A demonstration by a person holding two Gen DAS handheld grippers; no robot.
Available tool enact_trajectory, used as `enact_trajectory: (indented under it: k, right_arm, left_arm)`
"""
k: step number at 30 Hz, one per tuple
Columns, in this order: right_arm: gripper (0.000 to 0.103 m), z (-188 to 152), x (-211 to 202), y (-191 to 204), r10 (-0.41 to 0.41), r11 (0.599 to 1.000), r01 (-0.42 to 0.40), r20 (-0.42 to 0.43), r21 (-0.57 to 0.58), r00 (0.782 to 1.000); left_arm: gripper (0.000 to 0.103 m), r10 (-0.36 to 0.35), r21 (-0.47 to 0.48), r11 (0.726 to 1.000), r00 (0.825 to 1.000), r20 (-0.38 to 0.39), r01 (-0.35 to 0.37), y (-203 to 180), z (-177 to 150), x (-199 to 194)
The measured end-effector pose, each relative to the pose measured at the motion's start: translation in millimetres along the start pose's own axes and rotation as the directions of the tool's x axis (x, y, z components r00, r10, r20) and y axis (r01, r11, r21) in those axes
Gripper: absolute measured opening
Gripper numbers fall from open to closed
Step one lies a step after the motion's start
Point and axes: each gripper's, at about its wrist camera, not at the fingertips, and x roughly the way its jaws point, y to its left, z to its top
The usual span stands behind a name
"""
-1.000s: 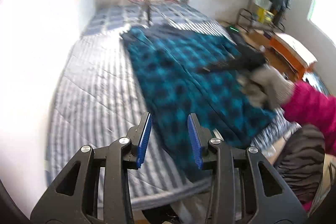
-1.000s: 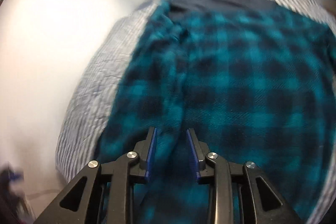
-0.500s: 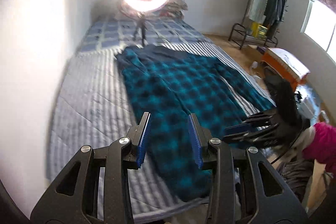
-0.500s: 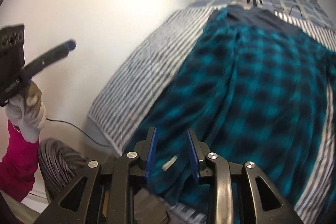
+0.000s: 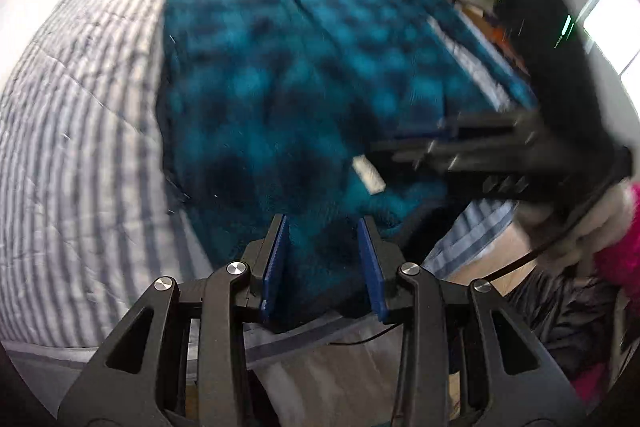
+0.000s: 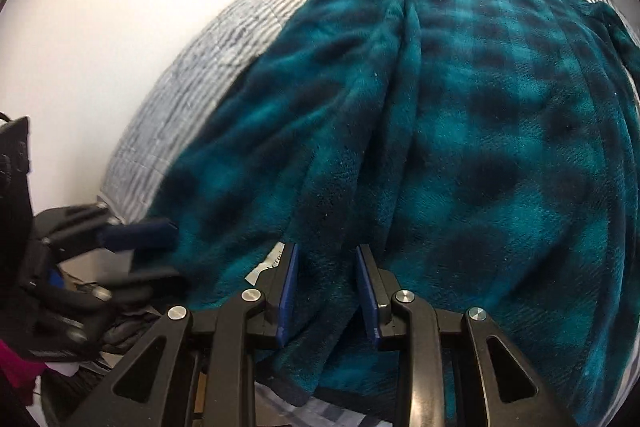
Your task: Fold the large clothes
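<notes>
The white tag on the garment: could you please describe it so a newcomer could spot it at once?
Find the striped bed, then the teal checked robe spread over it. At the robe's near hem, between the two grippers, lies the white tag, the only pale patch on the dark fleece.

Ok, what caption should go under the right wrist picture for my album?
Open right hand-held gripper straddling the near hem of a teal plaid fleece garment spread on a striped bed.

No legible text or labels.
</notes>
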Motion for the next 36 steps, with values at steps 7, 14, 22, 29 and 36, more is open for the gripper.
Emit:
enact_trajectory:
  k: [7, 14, 22, 29, 36]
  right_arm:
    - [0.046, 1.8, -44.6, -14.5, -0.042, 0.999, 0.044, 0.114, -0.012, 0.993]
    - [0.064, -4.5, -119.5, -61.8, -0.142, 0.99, 0.138, 0.227, 0.034, 0.963]
    - [0.064, -19.3, -195.3, -126.9, -0.237, 0.966, 0.199, 0.255, 0.163, 0.937]
    - [0.054, -61.1, -251.1, -206.2, -0.308, 0.923, 0.214, 0.281, 0.32, 0.909]
    - [0.039, -109.3, -257.0, -284.5, -0.394, 0.827, 0.265, 0.176, 0.496, 0.902]
  left_arm:
    - [0.036, 0.031, 0.036, 0.999, 0.999, 0.021, -0.032, -11.9, 2.3, -9.1]
    - [0.036, 0.001, 0.092, 0.996, 0.985, 0.173, -0.017, -39.9, 19.7, -63.6]
    - [0.044, -0.044, 0.098, 0.995, 0.979, 0.198, 0.025, -61.9, 53.8, -70.5]
    - [0.054, -0.097, 0.183, 0.981, 0.98, 0.173, 0.064, -102.0, 73.5, -69.6]
    - [0.054, -0.126, 0.266, 0.96, 0.98, 0.153, 0.082, -141.1, 84.3, -61.7]
